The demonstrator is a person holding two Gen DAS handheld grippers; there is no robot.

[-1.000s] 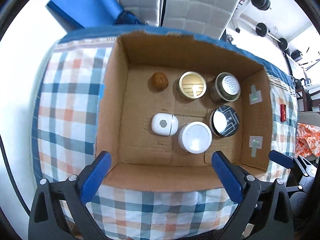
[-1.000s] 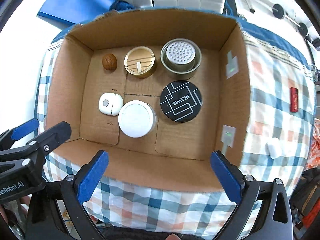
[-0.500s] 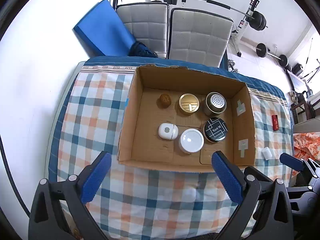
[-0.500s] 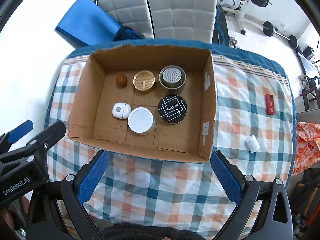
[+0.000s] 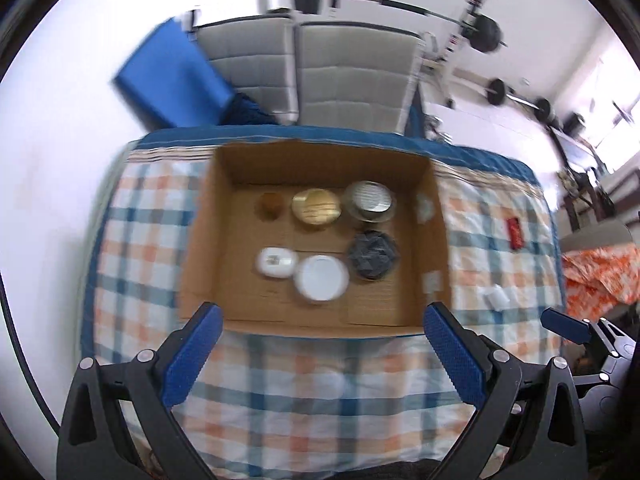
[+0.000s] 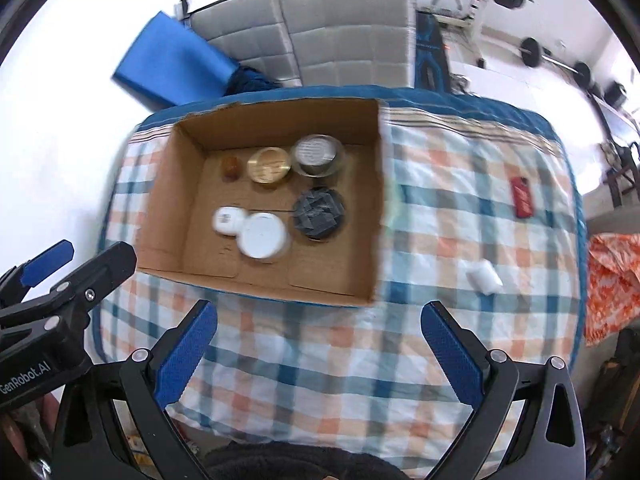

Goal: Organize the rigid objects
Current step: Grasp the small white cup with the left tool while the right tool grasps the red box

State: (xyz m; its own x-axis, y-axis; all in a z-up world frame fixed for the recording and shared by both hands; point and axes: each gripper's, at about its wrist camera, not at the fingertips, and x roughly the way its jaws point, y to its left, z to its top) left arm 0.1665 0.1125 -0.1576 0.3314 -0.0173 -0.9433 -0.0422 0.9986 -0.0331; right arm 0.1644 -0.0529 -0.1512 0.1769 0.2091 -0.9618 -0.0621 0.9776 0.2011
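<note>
- Left wrist view: the left gripper (image 5: 320,320) is spread wide with nothing between its blue pads, hanging above the checked tablecloth (image 5: 140,248) in front of the cardboard box (image 5: 224,172).
- The box sits open on the cloth and holds six things in two rows. Back row, left to right: a small brown nut-like object (image 5: 271,203), a gold round tin (image 5: 316,207), and a metal tin with a pale perforated top (image 5: 371,199).
- Front row: a white rounded case (image 5: 276,263), a white round lid (image 5: 322,278) touching it, and a black patterned tin (image 5: 373,255).
- On the cloth to the right of the box lie a red flat object (image 5: 515,233) and, nearer, a small white cylinder (image 5: 496,298). The picture is blurred, so finer detail is lost.
- A tip of the right gripper (image 5: 566,325) shows at the right edge.
- Right wrist view: the right gripper (image 6: 320,320) is likewise released, pads far apart and empty, above the cloth's near part.
- The box (image 6: 376,208) lies ahead and left; the white cylinder (image 6: 485,277) rests well to the right of the box wall, and the red object (image 6: 522,197) lies farther back.
- The left gripper (image 6: 76,268) enters at the lower left, bearing white lettering.
</note>
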